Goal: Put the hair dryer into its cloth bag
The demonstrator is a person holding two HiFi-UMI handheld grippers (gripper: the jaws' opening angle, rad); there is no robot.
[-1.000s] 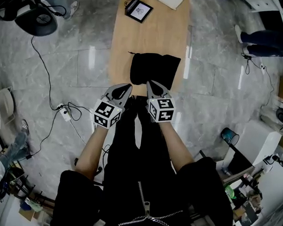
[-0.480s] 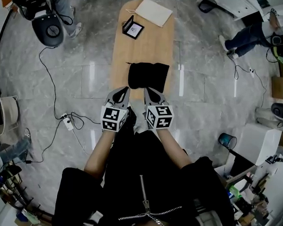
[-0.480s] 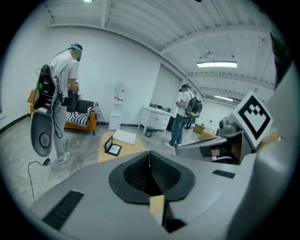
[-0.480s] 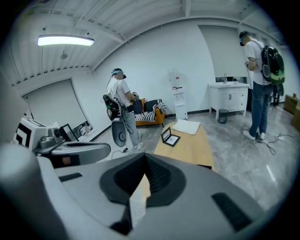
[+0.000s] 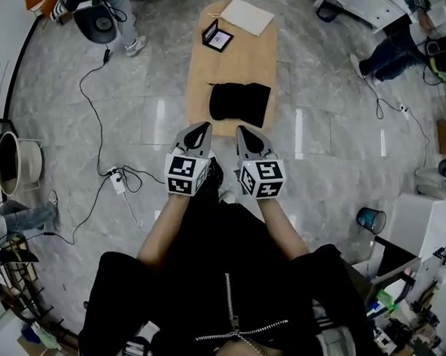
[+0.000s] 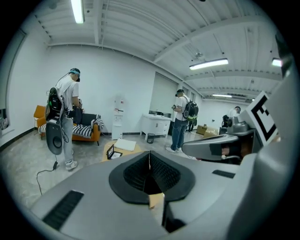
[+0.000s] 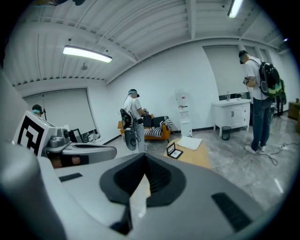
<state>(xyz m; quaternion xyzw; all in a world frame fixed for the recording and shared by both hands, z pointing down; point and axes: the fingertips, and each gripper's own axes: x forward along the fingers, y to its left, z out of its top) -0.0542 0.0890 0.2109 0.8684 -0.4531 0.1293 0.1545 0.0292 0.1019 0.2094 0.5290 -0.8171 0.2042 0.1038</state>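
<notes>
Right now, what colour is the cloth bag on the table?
The cloth bag is black; head view.

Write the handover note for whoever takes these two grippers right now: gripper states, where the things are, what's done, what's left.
Left gripper: jaws shut, nothing between them, short of the table's near end.
Right gripper: jaws shut, empty, right beside the left.
Black cloth bag: lies bunched at the near end of the wooden table, ahead of both grippers, touched by neither.
Hair dryer: none in sight outside the bag; whether it is inside cannot be told.
Done: possibly the bagging.
Left: check the bag; if the dryer is in it, probably nothing more.
</notes>
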